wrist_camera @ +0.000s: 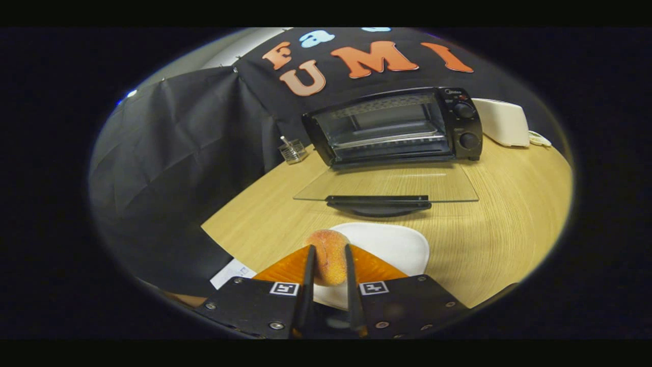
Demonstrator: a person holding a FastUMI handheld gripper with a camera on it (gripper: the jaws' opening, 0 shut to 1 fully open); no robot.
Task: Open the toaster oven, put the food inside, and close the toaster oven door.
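Food point(328, 257), a rounded sugary bun, sat between the two fingers of the gripper point(328, 255), with both of them pressed against its sides, so the jaws were closed to the bun's width and had hold of it. Its far end stuck out a little past the fingertips. The bun was over the near edge of a white plate point(395, 244) on the wooden table point(509, 219); whether it touched the plate or hung just above it could not be told. Beyond the plate, straight ahead of the fingers, the oven point(395, 127) stood with its glass door point(387, 186) folded down flat over the table, handle point(378, 204) nearest the plate. Inside, a wire rack point(392, 137) was visible. Two knobs point(464, 110) sat on the oven's right panel. A small clear cup point(293, 150) stood to the oven's left, and a white appliance point(504, 122) stood to its right, both against the black cloth wall point(168, 153).
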